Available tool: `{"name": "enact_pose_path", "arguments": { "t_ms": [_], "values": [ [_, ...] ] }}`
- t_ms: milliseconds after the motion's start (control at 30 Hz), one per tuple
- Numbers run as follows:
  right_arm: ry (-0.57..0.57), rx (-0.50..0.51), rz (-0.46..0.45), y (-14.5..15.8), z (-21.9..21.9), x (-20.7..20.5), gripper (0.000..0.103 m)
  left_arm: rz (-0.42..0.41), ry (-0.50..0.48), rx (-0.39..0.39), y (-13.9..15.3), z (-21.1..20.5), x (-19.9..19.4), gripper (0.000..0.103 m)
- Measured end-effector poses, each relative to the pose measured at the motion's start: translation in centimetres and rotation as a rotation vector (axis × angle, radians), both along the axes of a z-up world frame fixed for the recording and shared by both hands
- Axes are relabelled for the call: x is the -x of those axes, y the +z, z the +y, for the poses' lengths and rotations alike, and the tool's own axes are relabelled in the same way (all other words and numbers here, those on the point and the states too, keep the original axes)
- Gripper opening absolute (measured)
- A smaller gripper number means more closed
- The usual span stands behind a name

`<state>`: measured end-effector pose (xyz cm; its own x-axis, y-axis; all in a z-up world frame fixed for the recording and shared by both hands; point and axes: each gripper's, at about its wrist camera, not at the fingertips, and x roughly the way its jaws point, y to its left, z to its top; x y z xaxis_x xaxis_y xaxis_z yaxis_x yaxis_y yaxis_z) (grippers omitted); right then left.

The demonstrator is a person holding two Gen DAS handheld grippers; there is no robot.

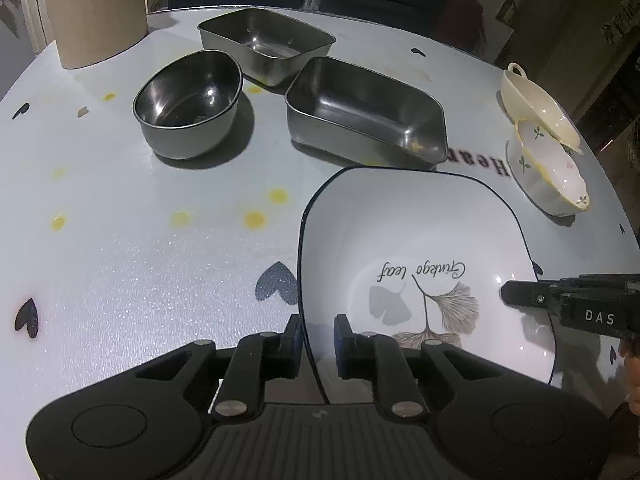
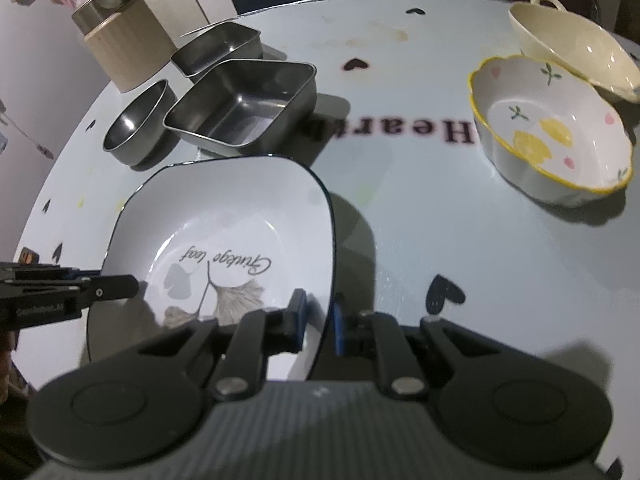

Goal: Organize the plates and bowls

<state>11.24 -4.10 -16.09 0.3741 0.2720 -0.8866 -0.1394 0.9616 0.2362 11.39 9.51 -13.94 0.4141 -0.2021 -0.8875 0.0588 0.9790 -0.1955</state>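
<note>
A white square plate (image 1: 416,236) with a dark rim and a ginkgo leaf print is held above the table; it also shows in the right wrist view (image 2: 224,216). My left gripper (image 1: 318,340) is shut on the plate's left rim. My right gripper (image 2: 320,316) is shut on its right rim; it reaches in from the right in the left wrist view (image 1: 516,294). A round steel bowl (image 1: 188,104), two rectangular steel pans (image 1: 364,114) (image 1: 266,42), a lemon-print bowl (image 2: 552,148) and a cream handled bowl (image 2: 576,48) leaning on it stand beyond.
A beige ribbed canister (image 1: 98,8) stands at the table's far left corner. The round table (image 1: 120,240) has a pale cloth with heart prints. Dark chairs stand behind the far edge.
</note>
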Motion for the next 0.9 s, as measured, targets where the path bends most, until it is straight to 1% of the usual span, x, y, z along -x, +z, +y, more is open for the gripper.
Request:
{"name": "enact_pose_path", "arguments": {
  "t_ms": [100,200,333,400,467,533,600,633,667,700,767,800,867,900],
  "values": [
    [-0.001,0.004,-0.002,0.0,0.1,0.2,0.02,-0.002,-0.005,-0.009,0.0,-0.1,0.1,0.019],
    [-0.002,-0.002,0.005,0.0,0.3,0.4,0.028,-0.008,-0.01,-0.018,0.0,-0.2,0.1,0.02],
    [0.008,0.018,-0.025,0.5,0.5,0.9,0.039,-0.006,-0.006,-0.018,0.0,-0.1,0.2,0.021],
    [0.002,0.018,-0.033,0.8,0.4,1.0,0.041,-0.001,0.005,-0.026,0.1,0.0,0.2,0.026],
    [0.007,0.015,-0.045,1.1,0.4,1.1,0.044,0.007,0.013,-0.036,0.2,0.1,0.3,0.035],
    [0.012,0.015,-0.062,1.5,0.4,1.3,0.051,0.014,0.006,-0.036,0.2,0.1,0.5,0.041],
    [0.02,0.019,-0.072,1.7,0.4,1.5,0.054,0.012,0.009,-0.048,0.3,0.1,0.8,0.046],
    [0.02,0.022,-0.075,1.8,0.4,1.6,0.056,0.009,0.009,-0.048,0.4,0.2,0.9,0.051],
    [0.021,0.024,-0.078,1.9,0.3,1.6,0.058,0.005,0.012,-0.049,0.6,0.2,1.0,0.059],
    [0.021,0.024,-0.083,2.0,0.3,1.7,0.06,0.0,0.012,-0.049,0.7,0.1,1.1,0.063],
    [0.027,0.032,-0.095,2.1,0.3,1.8,0.062,-0.017,0.007,-0.053,1.1,0.1,1.4,0.081],
    [0.032,0.041,-0.103,2.2,0.3,1.9,0.064,-0.025,0.005,-0.055,1.3,0.0,1.5,0.083],
    [0.037,0.046,-0.115,2.4,0.3,2.3,0.067,-0.039,0.005,-0.053,1.7,0.0,1.9,0.093],
    [0.04,0.043,-0.119,2.5,0.2,2.4,0.071,-0.045,0.007,-0.05,1.9,-0.1,2.0,0.095]
  ]
}}
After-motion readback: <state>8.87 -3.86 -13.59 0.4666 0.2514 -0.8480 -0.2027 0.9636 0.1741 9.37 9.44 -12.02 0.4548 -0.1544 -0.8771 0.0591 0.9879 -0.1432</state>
